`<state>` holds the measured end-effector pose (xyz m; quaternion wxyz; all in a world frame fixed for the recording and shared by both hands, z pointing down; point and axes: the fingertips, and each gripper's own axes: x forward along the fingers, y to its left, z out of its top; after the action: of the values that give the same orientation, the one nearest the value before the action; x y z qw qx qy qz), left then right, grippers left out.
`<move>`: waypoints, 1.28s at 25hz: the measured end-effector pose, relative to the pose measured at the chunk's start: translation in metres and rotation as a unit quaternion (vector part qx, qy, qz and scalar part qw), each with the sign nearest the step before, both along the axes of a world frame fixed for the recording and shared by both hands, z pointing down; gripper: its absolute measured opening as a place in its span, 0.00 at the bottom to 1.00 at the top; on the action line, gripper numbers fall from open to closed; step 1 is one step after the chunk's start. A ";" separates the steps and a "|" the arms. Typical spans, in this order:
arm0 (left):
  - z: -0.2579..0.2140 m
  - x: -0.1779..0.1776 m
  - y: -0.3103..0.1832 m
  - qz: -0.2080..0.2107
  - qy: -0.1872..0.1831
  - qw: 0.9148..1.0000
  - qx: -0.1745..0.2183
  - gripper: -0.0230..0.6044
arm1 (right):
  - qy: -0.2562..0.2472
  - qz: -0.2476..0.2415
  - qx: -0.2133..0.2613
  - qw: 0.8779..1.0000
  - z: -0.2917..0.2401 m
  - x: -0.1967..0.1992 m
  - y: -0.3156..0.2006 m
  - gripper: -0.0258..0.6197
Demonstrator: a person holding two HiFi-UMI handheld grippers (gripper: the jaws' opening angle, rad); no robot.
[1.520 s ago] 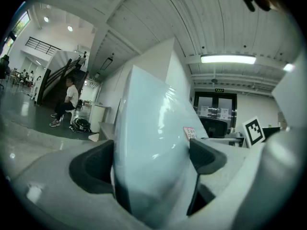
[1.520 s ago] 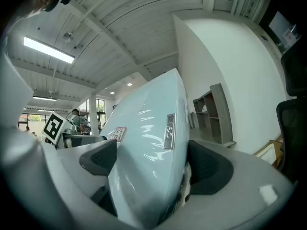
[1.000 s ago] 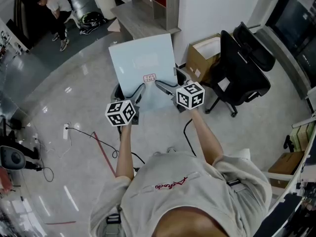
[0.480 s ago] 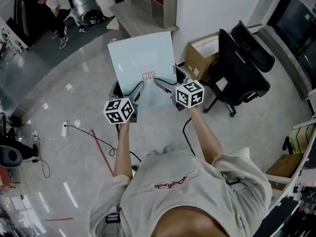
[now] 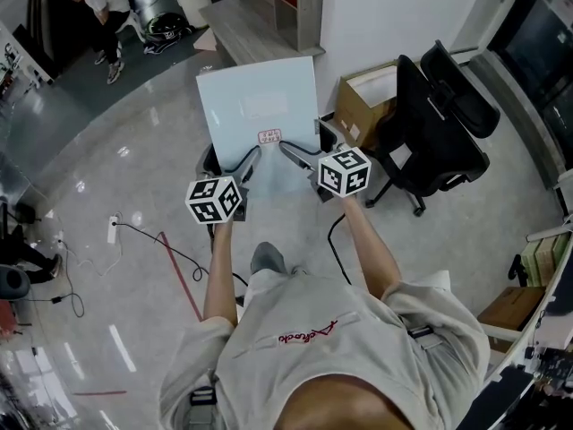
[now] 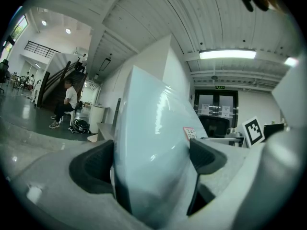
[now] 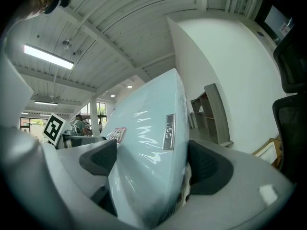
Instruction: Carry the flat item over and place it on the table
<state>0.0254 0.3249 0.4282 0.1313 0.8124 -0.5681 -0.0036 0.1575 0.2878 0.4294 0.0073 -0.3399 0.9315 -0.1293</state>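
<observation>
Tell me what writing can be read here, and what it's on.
No text reads clearly.
Red-bordered sticker on the flat panel: too small.
Silver tag on the panel: blurred.
Red script on the person's shirt: illegible.
Green hanging sign: too small.

Two tools are showing, the left tool (image 5: 253, 157) and the right tool (image 5: 288, 150), both gripping one flat panel (image 5: 260, 106). One black chair (image 5: 439, 124) is standing beside two cardboard boxes: an open box (image 5: 369, 97) and a second box (image 5: 507, 303).

Glossy grey floor (image 5: 107, 150); white wall (image 5: 394, 7); black office chair (image 5: 439, 124) beside cardboard box (image 5: 372, 97); ceiling strip light (image 6: 228, 54) lit.
</observation>
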 end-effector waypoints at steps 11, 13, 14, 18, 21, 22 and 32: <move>0.005 -0.008 -0.039 0.001 0.003 1.000 0.001 0.85 | 0.000 0.003 0.001 1.000 0.004 -0.007 -0.039 0.78; 0.008 -0.009 -0.048 0.001 0.005 1.000 0.001 0.85 | 0.001 0.003 0.001 1.000 0.007 -0.009 -0.048 0.78; 0.010 -0.010 -0.053 0.002 0.005 1.000 0.000 0.85 | 0.001 0.003 0.000 1.000 0.009 -0.010 -0.053 0.78; 0.015 -0.020 -0.083 0.003 0.008 1.000 -0.001 0.85 | 0.004 0.003 -0.001 1.000 0.013 -0.020 -0.083 0.78; 0.018 -0.029 -0.108 0.004 0.012 1.000 -0.003 0.85 | 0.006 0.006 -0.003 1.000 0.015 -0.029 -0.108 0.78; 0.018 -0.033 -0.117 0.005 0.012 1.000 -0.003 0.85 | 0.006 0.007 -0.003 1.000 0.015 -0.032 -0.117 0.78; 0.014 -0.077 -0.216 0.008 0.016 1.000 -0.003 0.85 | 0.006 0.009 -0.002 1.000 0.009 -0.076 -0.215 0.78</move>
<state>-0.0519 0.1090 0.4417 0.1429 0.8161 -0.5597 -0.0143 0.0815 0.0732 0.4387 0.0018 -0.3495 0.9280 -0.1291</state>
